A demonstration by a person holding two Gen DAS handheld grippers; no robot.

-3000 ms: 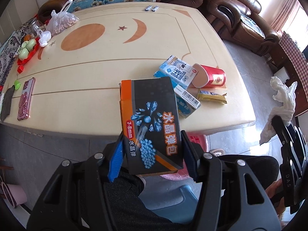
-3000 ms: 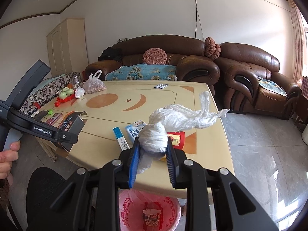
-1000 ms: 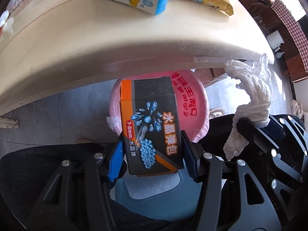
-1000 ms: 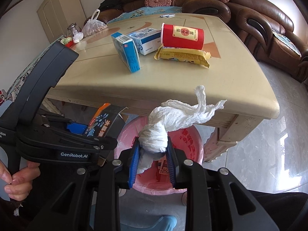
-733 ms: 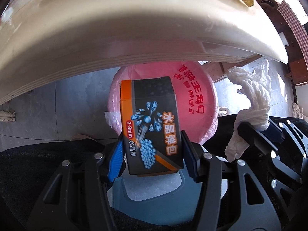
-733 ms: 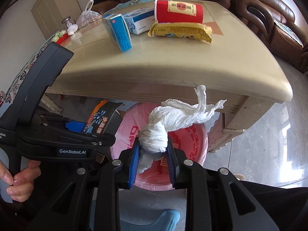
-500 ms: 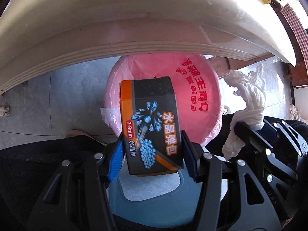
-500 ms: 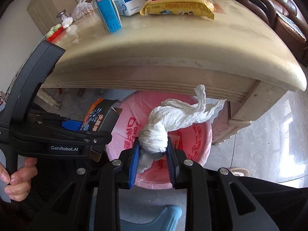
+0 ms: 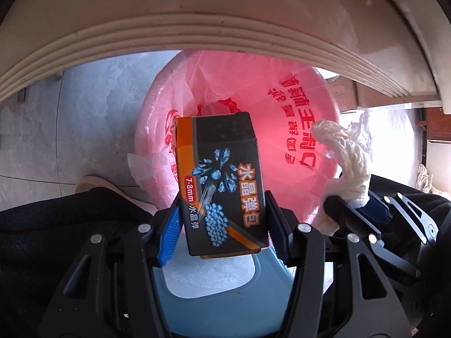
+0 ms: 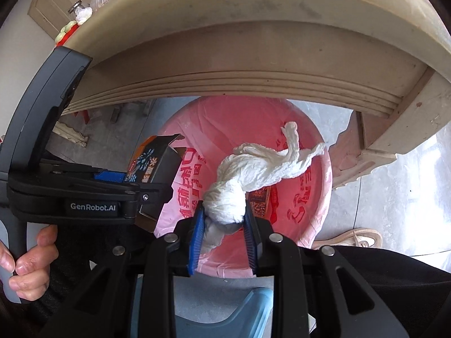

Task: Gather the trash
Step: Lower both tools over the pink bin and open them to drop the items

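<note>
My left gripper (image 9: 222, 225) is shut on a black and orange box (image 9: 220, 180) with blue beads printed on it, held above the near rim of a pink-bagged trash bin (image 9: 304, 107) under the table edge. The box also shows in the right wrist view (image 10: 152, 163). My right gripper (image 10: 222, 225) is shut on a crumpled white tissue (image 10: 253, 169), held over the bin's (image 10: 318, 205) open mouth. The tissue also shows at the right of the left wrist view (image 9: 349, 157). A small printed wrapper (image 10: 260, 200) lies inside the bin.
The cream table edge (image 9: 197, 25) arches close overhead, with its leg (image 10: 394, 132) to the right. A blue plastic stool (image 9: 220, 290) is just below the grippers. A shoe (image 10: 355, 239) rests on the grey tiled floor right of the bin.
Both grippers have dropped from table height to below the table edge and moved in over the pink bin, each still holding its item.
</note>
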